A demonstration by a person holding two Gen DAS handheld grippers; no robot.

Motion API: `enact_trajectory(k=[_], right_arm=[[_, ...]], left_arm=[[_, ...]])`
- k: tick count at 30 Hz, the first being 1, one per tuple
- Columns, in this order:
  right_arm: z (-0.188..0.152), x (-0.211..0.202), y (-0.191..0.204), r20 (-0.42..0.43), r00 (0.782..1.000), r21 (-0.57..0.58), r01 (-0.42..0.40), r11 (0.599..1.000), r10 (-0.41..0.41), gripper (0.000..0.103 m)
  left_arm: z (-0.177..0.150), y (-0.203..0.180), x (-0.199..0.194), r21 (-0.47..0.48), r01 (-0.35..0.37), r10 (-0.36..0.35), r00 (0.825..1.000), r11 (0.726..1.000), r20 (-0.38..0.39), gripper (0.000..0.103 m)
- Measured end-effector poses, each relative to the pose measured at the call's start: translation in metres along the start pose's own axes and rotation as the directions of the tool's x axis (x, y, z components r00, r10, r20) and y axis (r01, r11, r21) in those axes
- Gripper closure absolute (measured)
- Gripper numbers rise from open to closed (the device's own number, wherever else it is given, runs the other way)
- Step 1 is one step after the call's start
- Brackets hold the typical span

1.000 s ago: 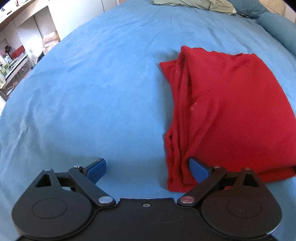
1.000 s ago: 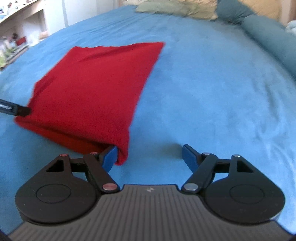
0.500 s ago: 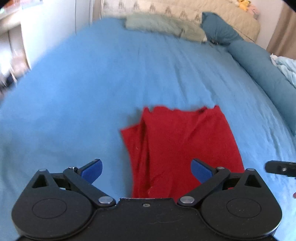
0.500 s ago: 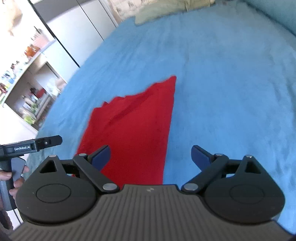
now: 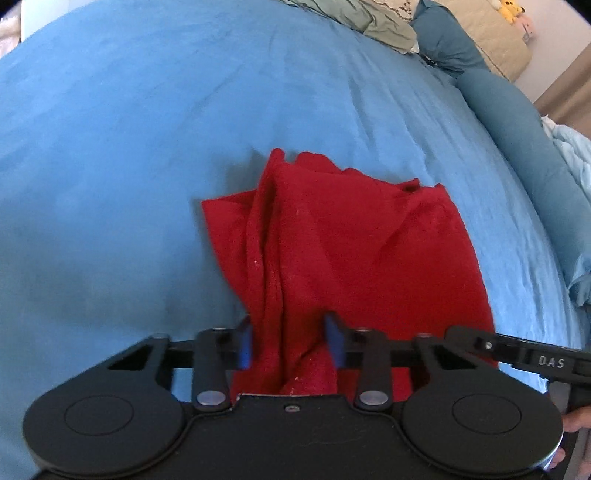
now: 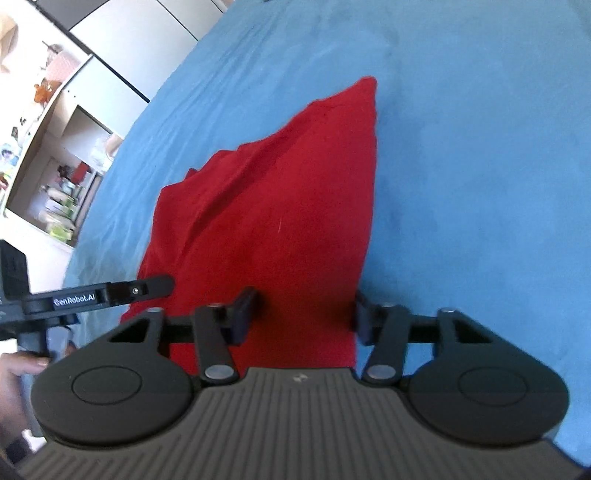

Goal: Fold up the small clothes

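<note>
On the wide blue bedspread (image 5: 155, 155) lies a folded red knit garment (image 5: 343, 251), its near edge lifted off the cover between the two tools; the far part rests on the bed, rumpled into ridges along its left side. The left black two-finger gripper (image 5: 293, 341) has its blue-padded fingers (image 5: 245, 345) drawn narrow around a bunched fold of the red cloth — the fabric fills the gap between the pads and runs down to the gripper body; the right black gripper (image 6: 301, 319) stands over the garment's other near corner, its fingers (image 6: 242, 314) set wider, with red cloth between them; whether the pads actually press the fabric I cannot tell. In the left wrist view the right tool's finger enters from the right edge, just beside the cloth's near right corner; in the right wrist view the left tool, lettered GenRobot.AI, reaches in from the left. Pillows (image 5: 373, 18) and a teal bolster (image 5: 517, 122) sit at the bed's far end; white shelving (image 6: 55, 155) stands beyond the bed's left side.
</note>
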State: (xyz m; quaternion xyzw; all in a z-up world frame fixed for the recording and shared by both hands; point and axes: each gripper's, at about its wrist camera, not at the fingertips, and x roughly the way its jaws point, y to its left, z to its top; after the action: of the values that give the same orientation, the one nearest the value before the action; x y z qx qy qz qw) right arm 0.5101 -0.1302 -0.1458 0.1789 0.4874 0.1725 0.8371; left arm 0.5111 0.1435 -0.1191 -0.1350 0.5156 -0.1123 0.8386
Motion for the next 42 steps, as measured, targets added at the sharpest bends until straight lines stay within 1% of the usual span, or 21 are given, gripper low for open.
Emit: enact_trajectory(k=[1,2,6,8,11,13,17,21,23,25,27,30,31,33,34,35,36,37,38,40,42], right_arm=[[0.000,-0.004,0.002,0.013,1.000,-0.004,0.002,1.000,-0.002,0.060],[0.001,-0.008,0.005,0.026,1.000,-0.013,0.003,1.000,-0.003,0.063],[0.000,-0.031,0.015,0.091,0.996,-0.058,0.005,0.998,0.001,0.066],[-0.002,-0.050,0.016,0.125,0.992,-0.070,0.001,0.998,0.008,0.066],[-0.008,-0.086,0.008,0.151,0.988,-0.064,-0.011,0.998,0.021,0.066],[-0.017,-0.114,0.000,0.151,0.989,-0.068,0.001,0.998,0.009,0.066],[-0.048,-0.164,-0.022,0.119,0.991,-0.046,0.058,0.997,-0.052,0.066],[-0.095,-0.190,-0.050,0.082,0.988,-0.026,0.134,0.991,-0.132,0.066],[-0.116,-0.191,-0.066,0.073,0.986,-0.025,0.154,0.988,-0.151,0.065],[-0.136,-0.186,-0.085,0.074,0.983,-0.032,0.171,0.985,-0.169,0.065],[-0.149,-0.182,-0.106,0.087,0.987,0.009,0.137,0.990,-0.138,0.064],[-0.152,-0.173,-0.117,0.102,0.991,0.064,0.084,0.994,-0.090,0.060],[-0.150,-0.172,-0.115,0.098,0.991,0.060,0.080,0.995,-0.086,0.057],[-0.147,-0.176,-0.110,0.085,0.993,0.039,0.085,0.996,-0.088,0.050],[-0.144,-0.182,-0.106,0.087,0.992,0.023,0.089,0.996,-0.091,0.043],[-0.142,-0.188,-0.104,0.100,0.990,0.005,0.095,0.995,-0.095,0.033],[-0.142,-0.196,-0.104,0.114,0.988,-0.010,0.108,0.994,-0.106,0.026],[-0.141,-0.204,-0.101,0.133,0.983,-0.015,0.132,0.991,-0.129,0.011],[-0.140,-0.209,-0.100,0.147,0.979,-0.023,0.147,0.989,-0.142,0.006],[-0.145,-0.213,-0.103,0.157,0.975,-0.041,0.167,0.985,-0.159,0.006],[-0.152,-0.208,-0.110,0.160,0.971,-0.051,0.189,0.981,-0.179,0.006]], left_arm=[[0.000,-0.004,-0.003,0.008,-0.013,0.013,1.000,1.000,0.005,0.078],[0.000,-0.006,-0.008,0.015,-0.023,0.023,1.000,1.000,0.011,0.080],[-0.001,-0.025,-0.030,0.041,-0.046,0.044,0.998,0.998,0.053,0.083],[-0.006,-0.038,-0.041,0.058,-0.025,0.020,0.997,0.998,0.075,0.085],[-0.023,-0.069,-0.063,0.114,-0.022,0.010,0.994,0.993,0.105,0.085],[-0.040,-0.090,-0.078,0.128,-0.005,-0.009,0.994,0.992,0.111,0.085],[-0.081,-0.124,-0.091,0.113,0.029,-0.040,0.995,0.993,0.096,0.085],[-0.131,-0.149,-0.078,0.086,0.050,-0.055,0.997,0.995,0.055,0.085],[-0.152,-0.159,-0.065,0.102,0.036,-0.040,0.999,0.994,0.031,0.085],[-0.171,-0.163,-0.050,0.114,-0.014,0.010,0.999,0.993,0.031,0.084],[-0.179,-0.160,-0.048,0.101,-0.038,0.032,0.998,0.994,0.054,0.083],[-0.178,-0.161,-0.047,0.103,-0.061,0.054,0.996,0.993,0.067,0.081],[-0.178,-0.166,-0.047,0.119,-0.078,0.070,0.995,0.990,0.071,0.076],[-0.176,-0.179,-0.049,0.150,-0.117,0.104,0.991,0.982,0.090,0.071],[-0.176,-0.182,-0.055,0.162,-0.135,0.118,0.987,0.978,0.111,0.064],[-0.179,-0.181,-0.062,0.172,-0.145,0.123,0.983,0.974,0.133,0.052],[-0.180,-0.180,-0.068,0.178,-0.157,0.131,0.980,0.971,0.151,0.046],[-0.181,-0.180,-0.067,0.179,-0.171,0.142,0.976,0.969,0.163,0.037],[-0.182,-0.179,-0.068,0.180,-0.187,0.156,0.972,0.966,0.177,0.033],[-0.188,-0.174,-0.069,0.194,-0.223,0.186,0.963,0.955,0.195,0.030],[-0.196,-0.168,-0.063,0.203,-0.251,0.210,0.956,0.946,0.204,0.030]])
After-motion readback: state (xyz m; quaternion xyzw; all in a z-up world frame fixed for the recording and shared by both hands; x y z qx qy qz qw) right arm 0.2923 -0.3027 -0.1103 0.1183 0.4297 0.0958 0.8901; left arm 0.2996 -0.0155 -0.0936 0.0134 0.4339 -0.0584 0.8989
